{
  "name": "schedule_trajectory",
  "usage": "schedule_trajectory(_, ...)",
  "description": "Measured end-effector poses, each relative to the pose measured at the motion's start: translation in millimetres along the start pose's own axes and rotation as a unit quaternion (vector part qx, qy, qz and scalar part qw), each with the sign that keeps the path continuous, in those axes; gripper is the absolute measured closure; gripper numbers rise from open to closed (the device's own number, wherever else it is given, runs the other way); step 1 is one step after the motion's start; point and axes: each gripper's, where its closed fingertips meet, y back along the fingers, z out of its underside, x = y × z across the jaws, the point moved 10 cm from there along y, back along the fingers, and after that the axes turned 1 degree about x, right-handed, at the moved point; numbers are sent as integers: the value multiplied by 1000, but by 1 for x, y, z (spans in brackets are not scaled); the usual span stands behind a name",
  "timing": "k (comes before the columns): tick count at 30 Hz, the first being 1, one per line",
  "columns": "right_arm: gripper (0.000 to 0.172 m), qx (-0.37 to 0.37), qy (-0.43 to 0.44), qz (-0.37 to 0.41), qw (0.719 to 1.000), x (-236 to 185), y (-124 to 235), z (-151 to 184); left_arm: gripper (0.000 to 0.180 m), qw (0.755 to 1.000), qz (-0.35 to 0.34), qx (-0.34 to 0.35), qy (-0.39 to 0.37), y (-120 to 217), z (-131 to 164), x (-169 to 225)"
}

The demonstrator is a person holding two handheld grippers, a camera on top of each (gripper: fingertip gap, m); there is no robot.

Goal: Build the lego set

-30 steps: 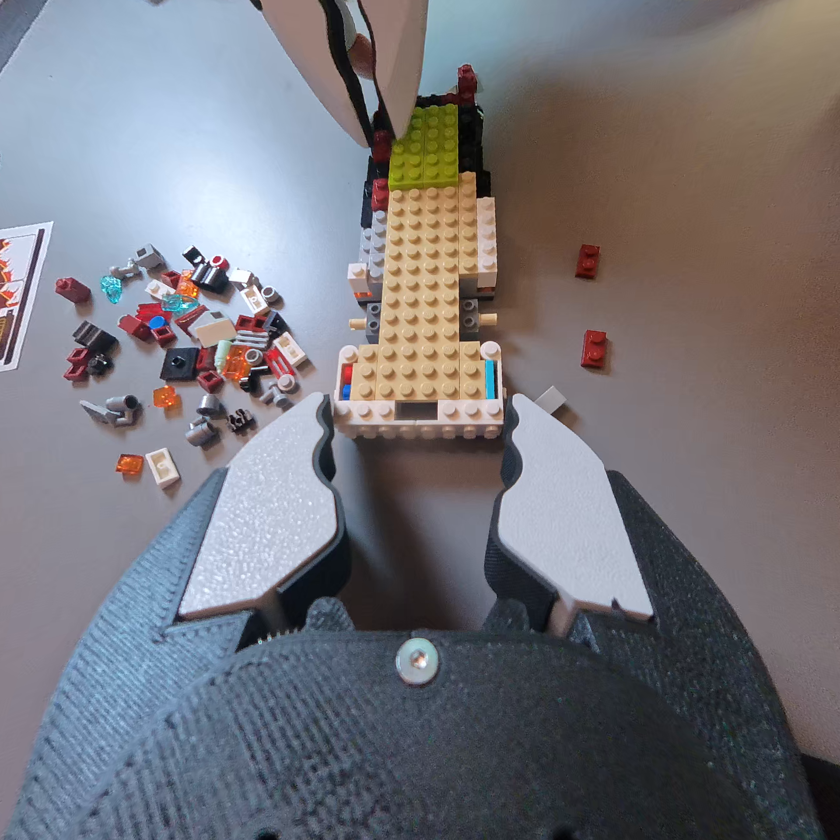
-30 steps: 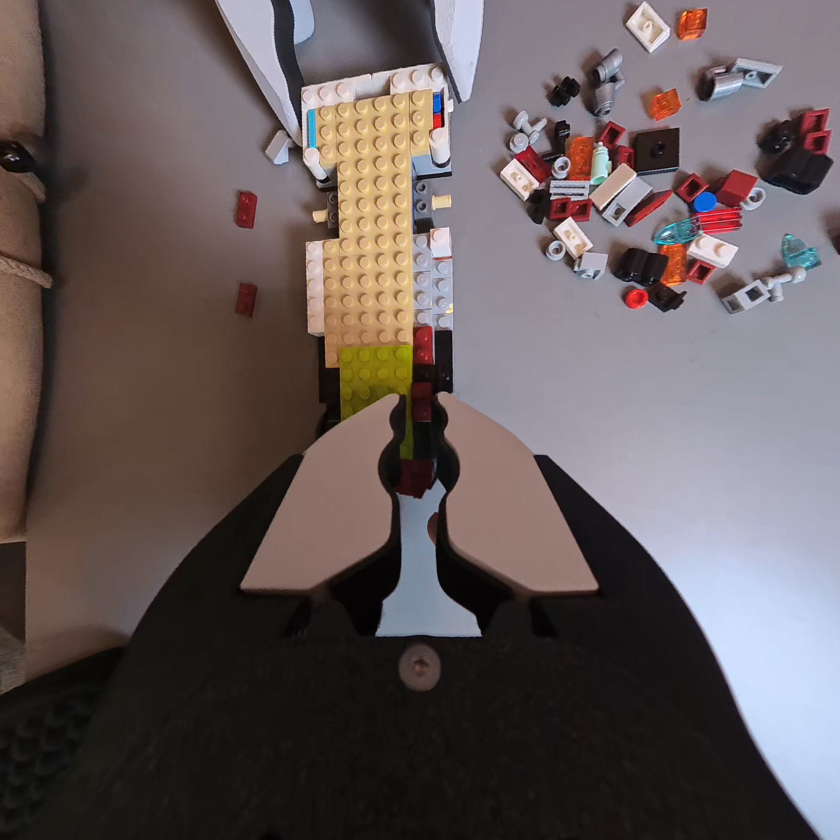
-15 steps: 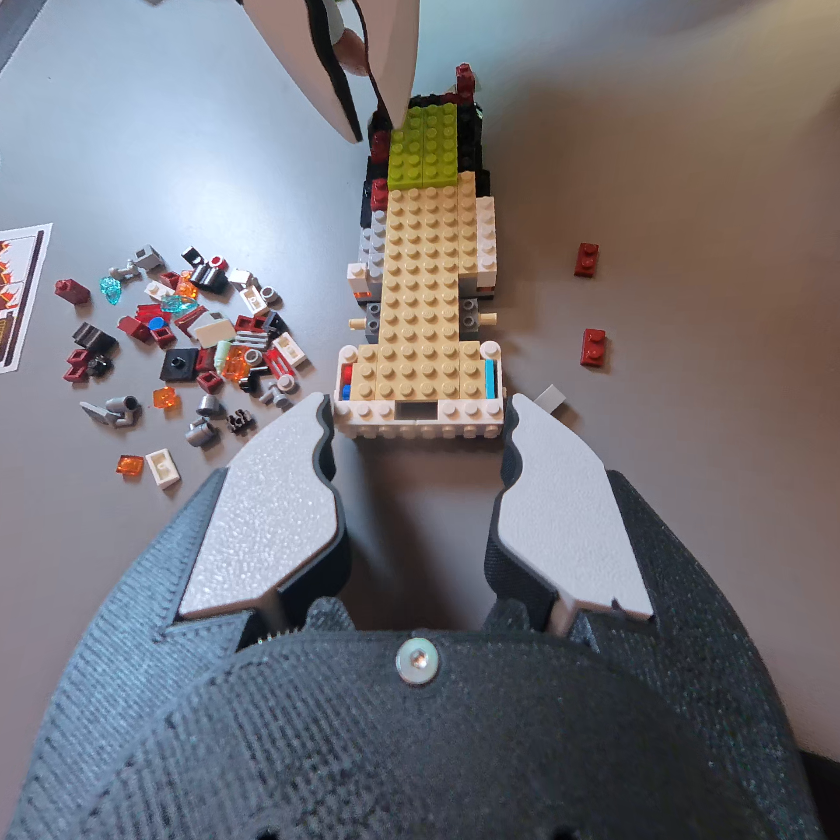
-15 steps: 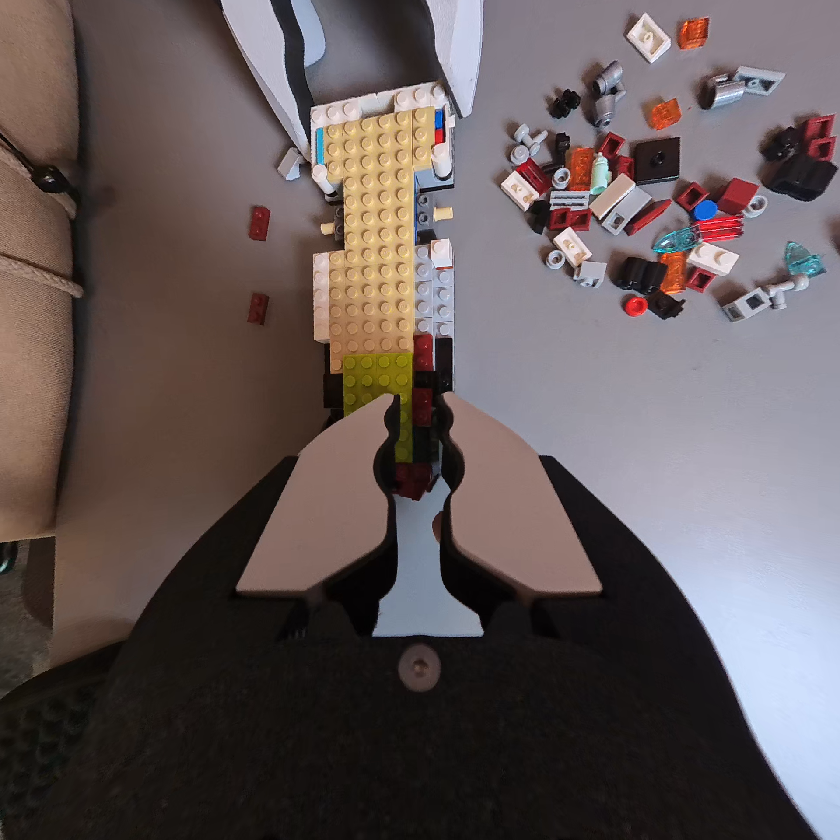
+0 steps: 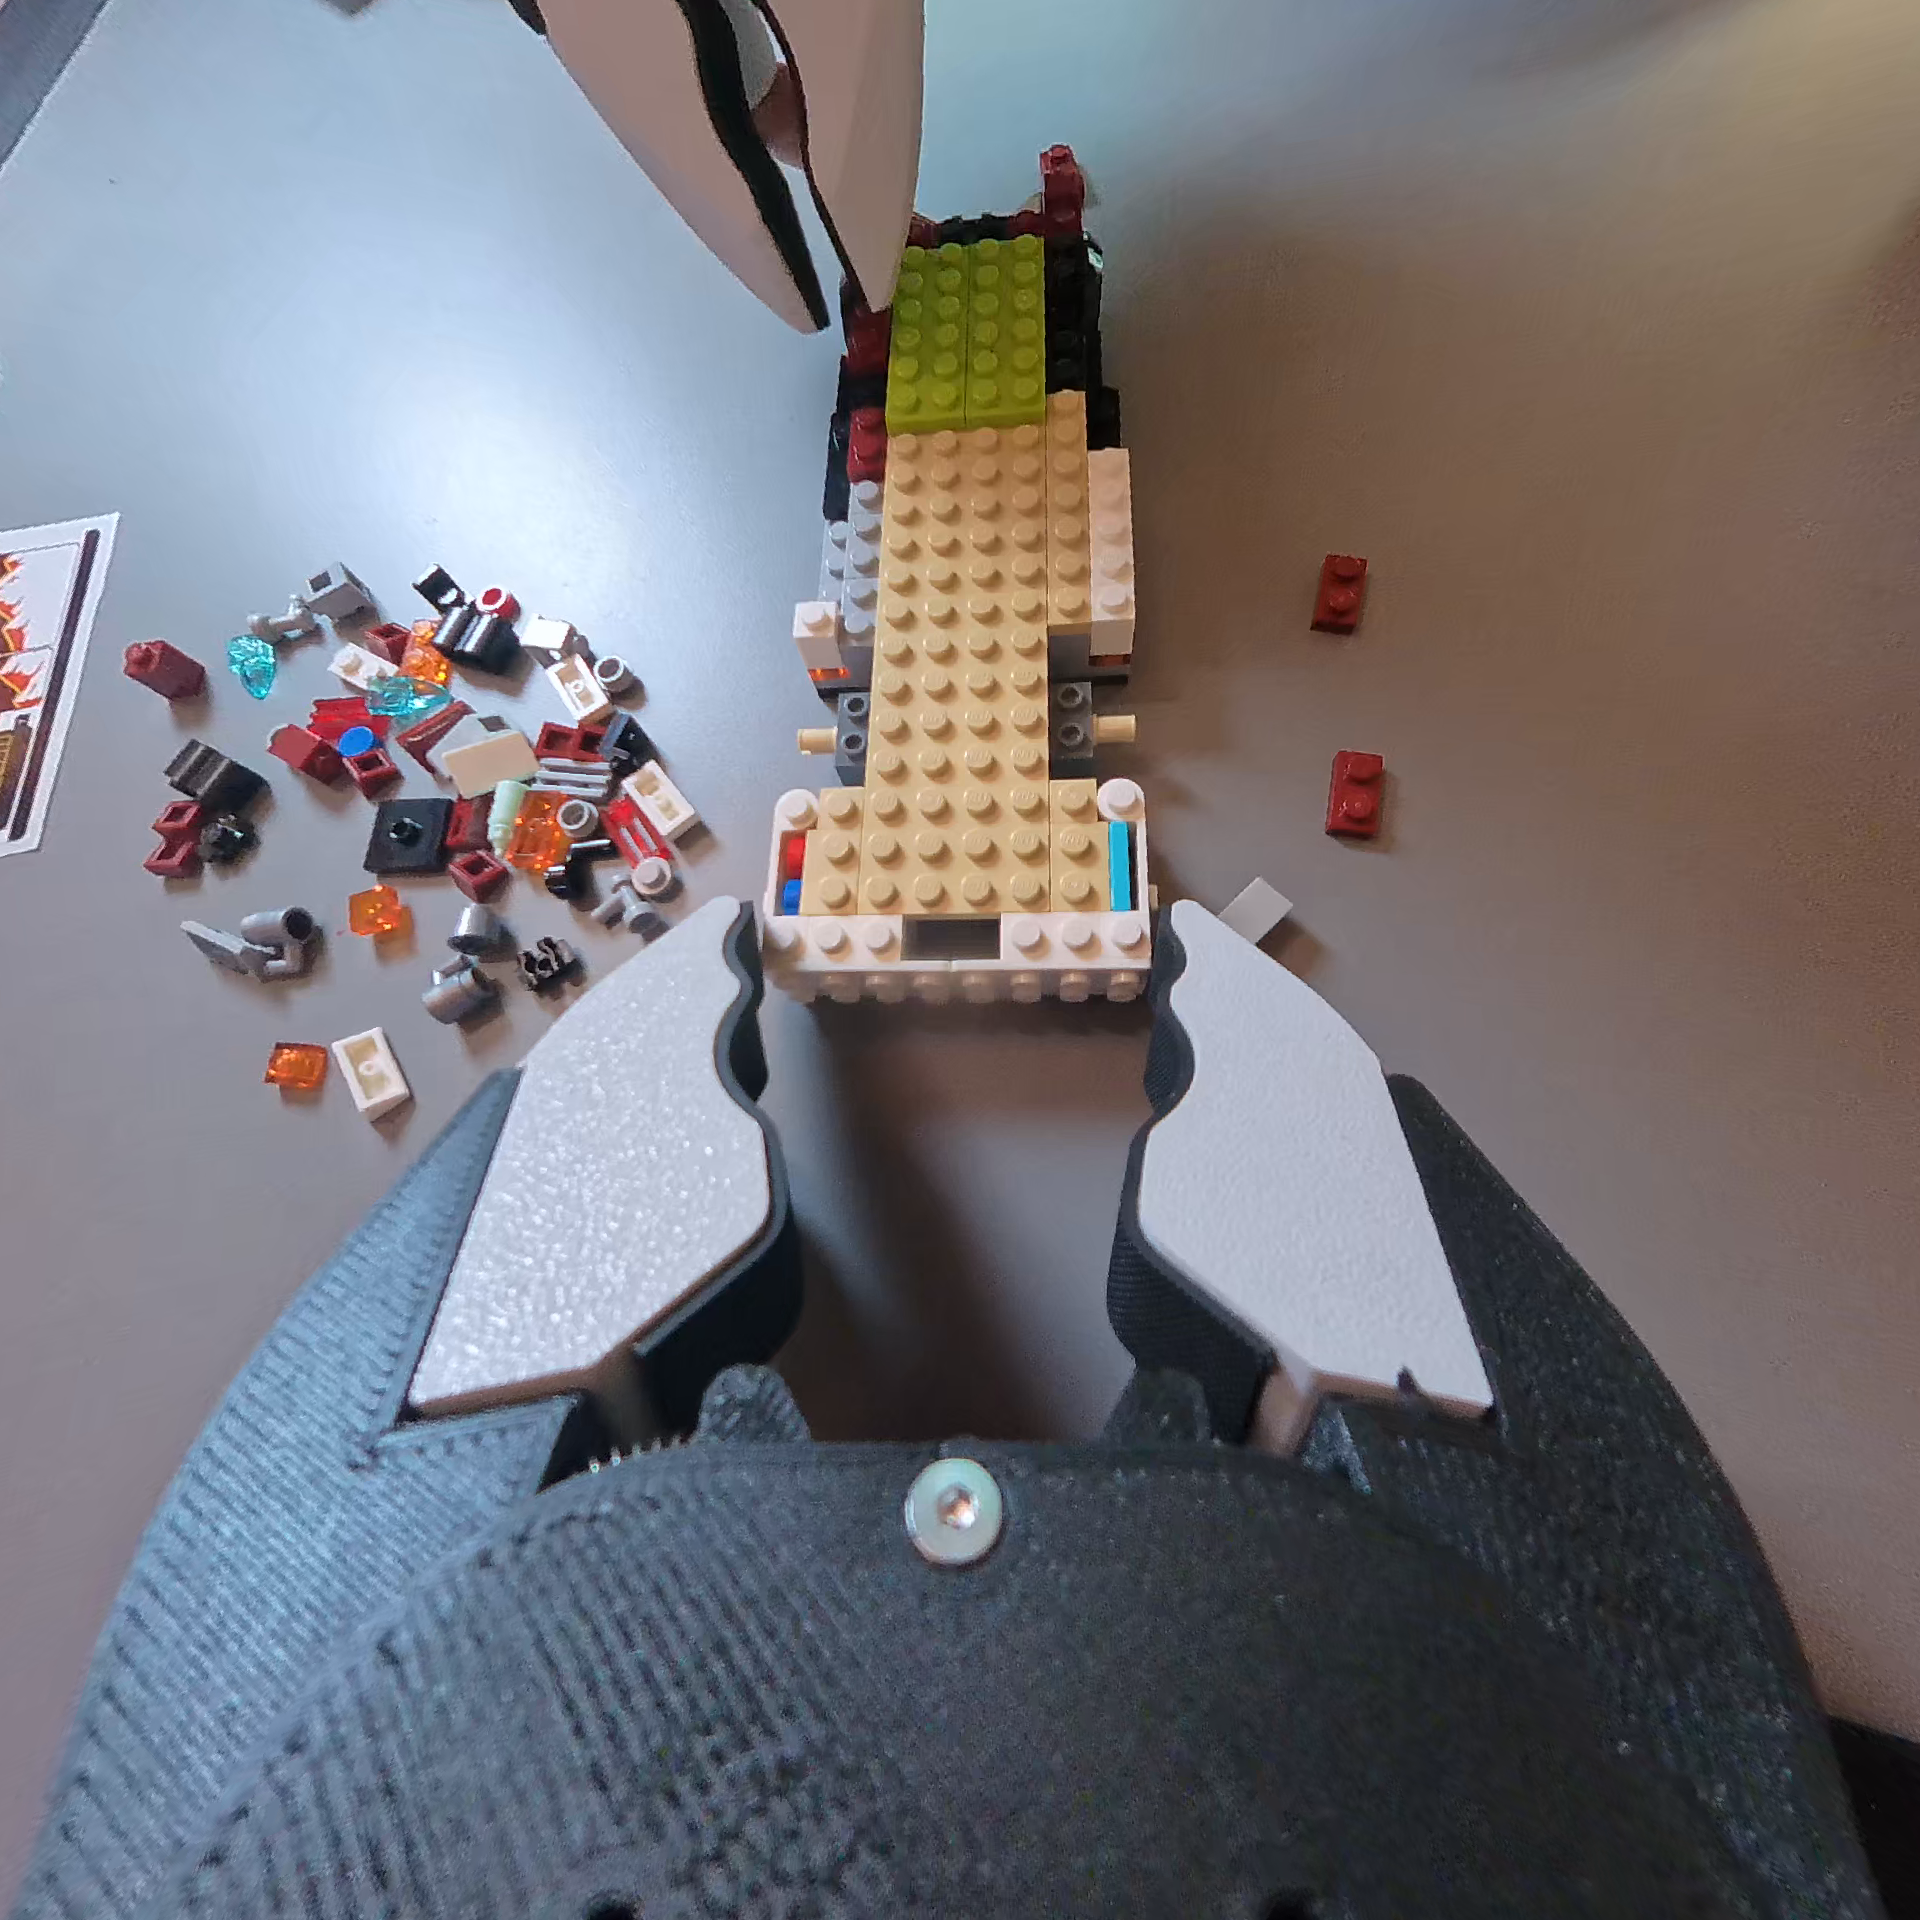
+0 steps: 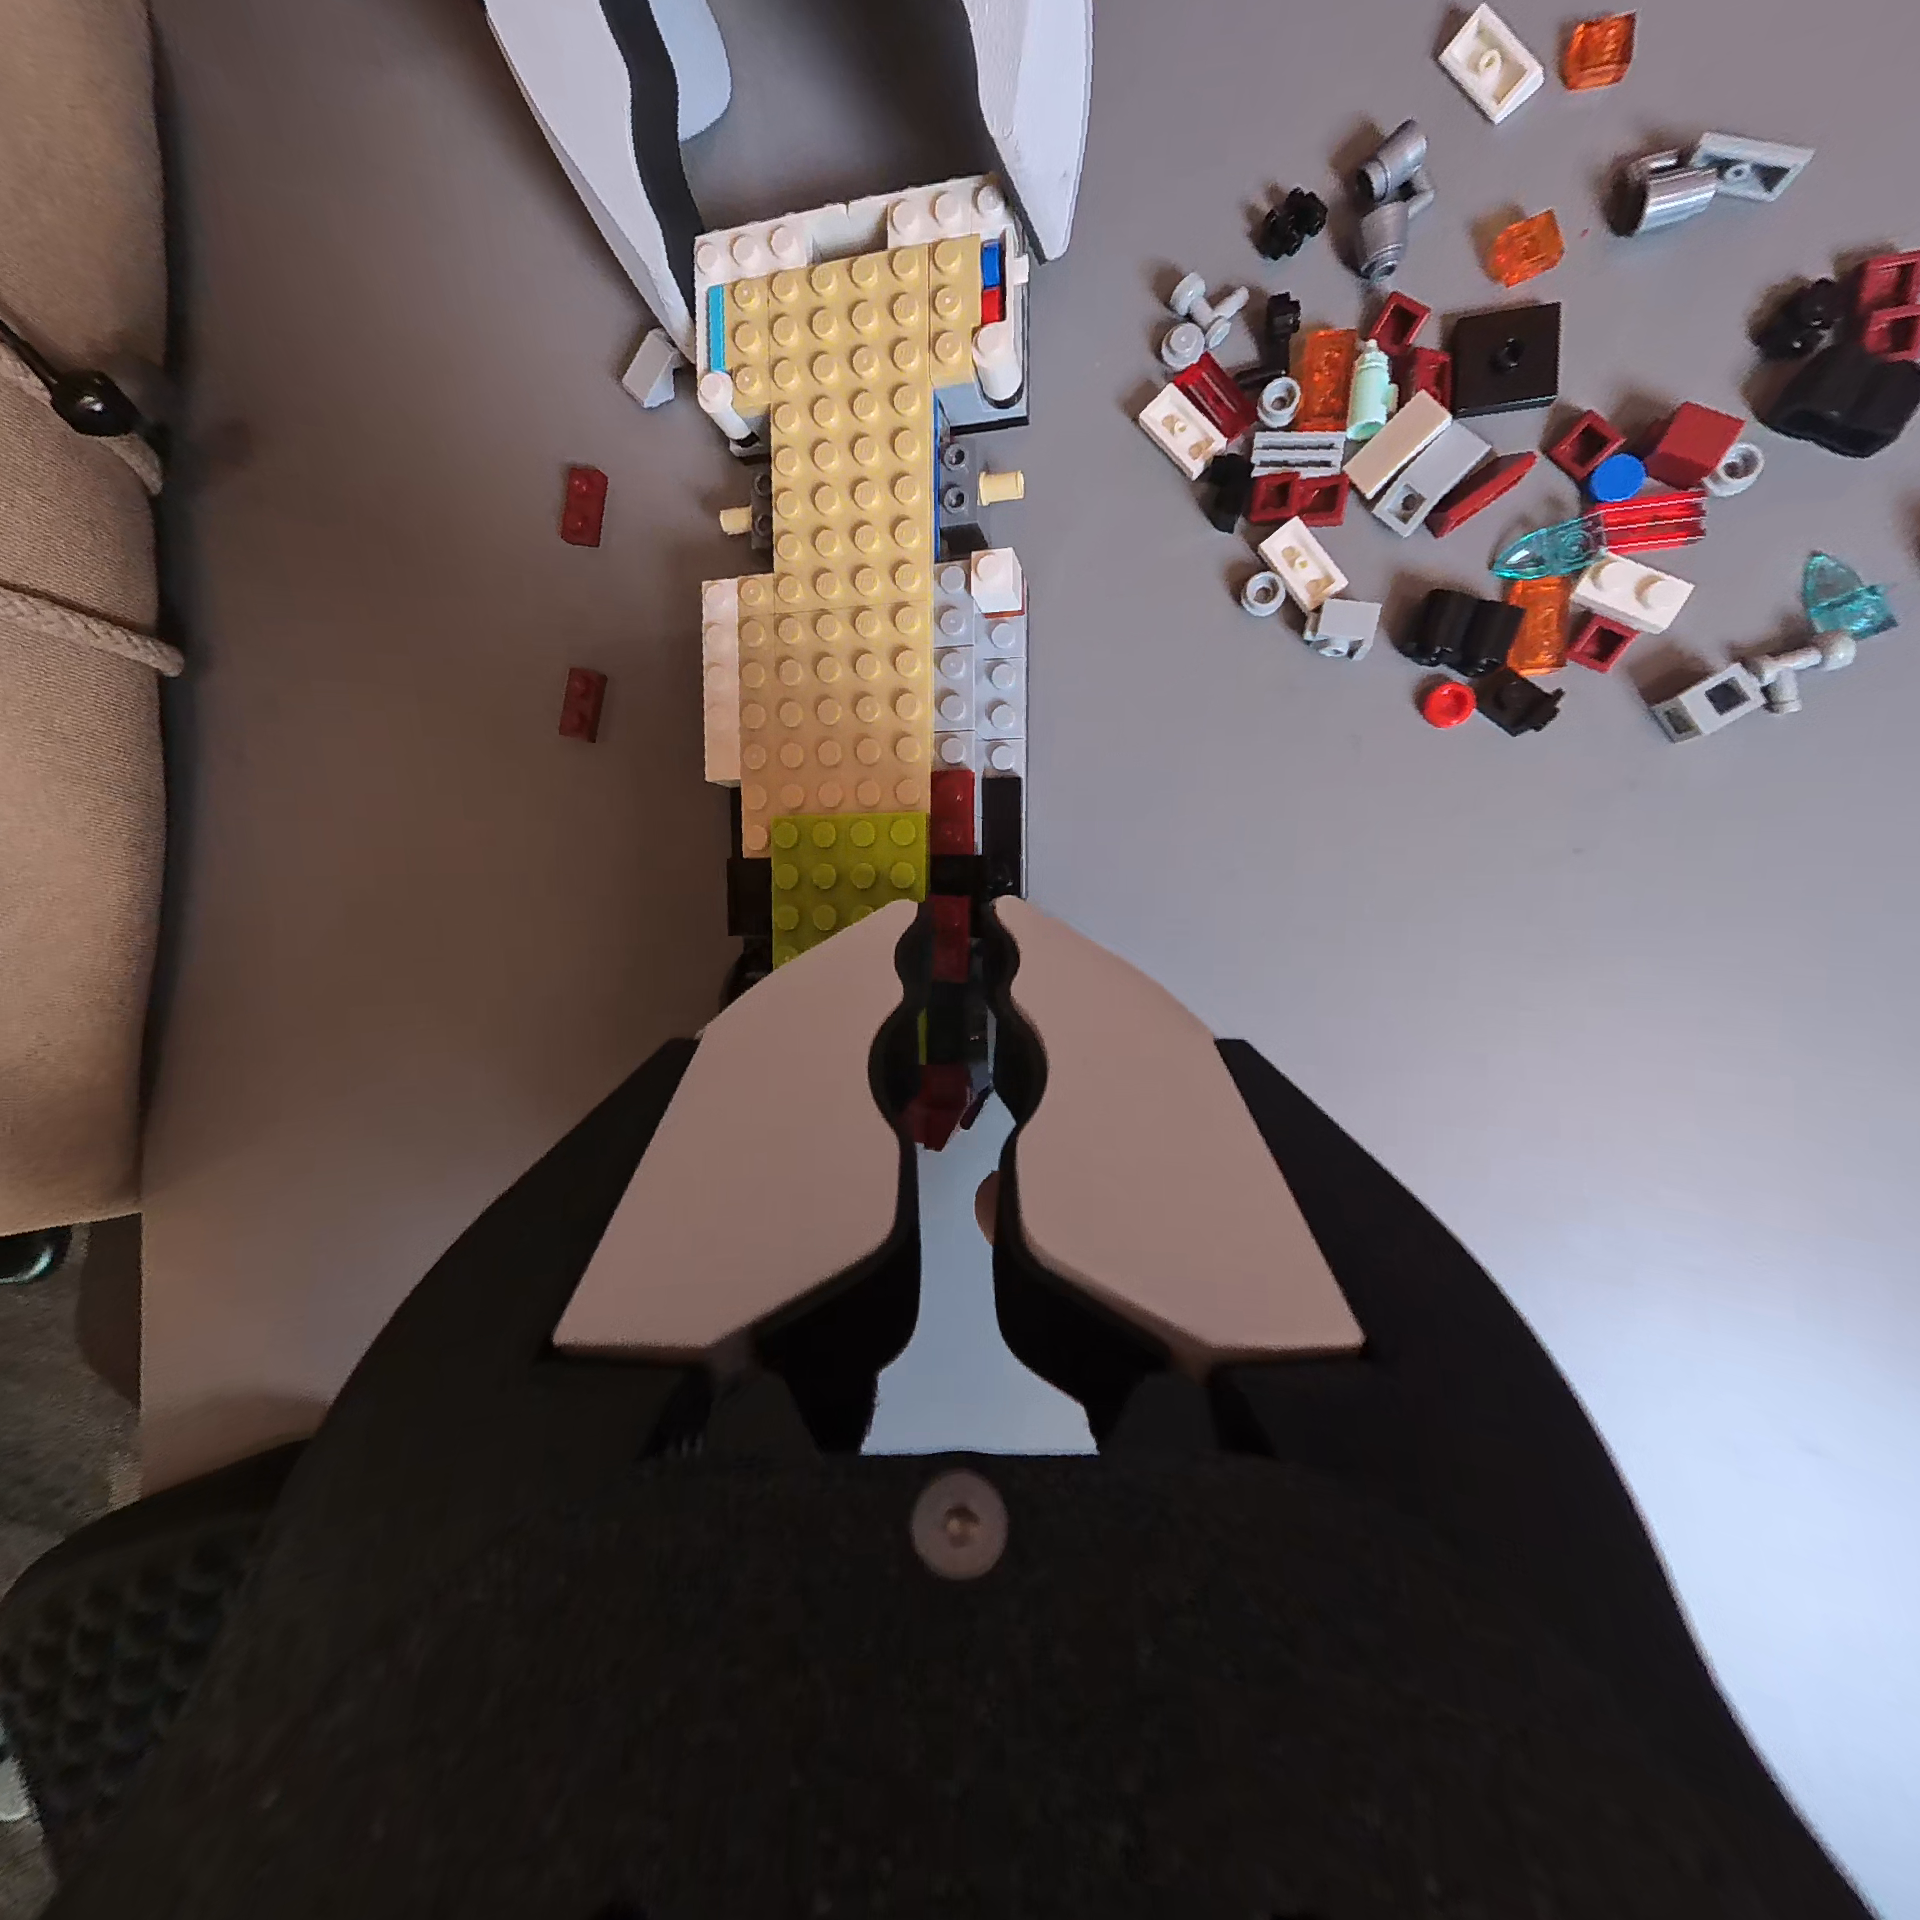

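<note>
Tan-and-lime brick model (image 5: 966,644), grey table (image 5: 1558,416)

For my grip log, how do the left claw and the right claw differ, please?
The left claw stands wide, its fingers against both sides of the brick model's white end; the right claw is nearly closed about a dark red piece at the lime end. Both sit at the model.

The left gripper (image 5: 956,935) has a black body of ridged, layered plastic and pale grainy matt finger plates, with one shiny metal screw (image 5: 953,1509) behind them. Ahead of it, the brick model (image 5: 966,665) is smooth glossy plastic. The tabletop (image 5: 1558,416) is smooth, matt grey. Left lies a paper sheet (image 5: 42,675).
</note>
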Motion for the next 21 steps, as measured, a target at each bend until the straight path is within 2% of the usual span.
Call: schedule_trajectory(21,163,-6,-1,-1,1000,3,0,0,108,1000,1,0,-1,0,0,0)
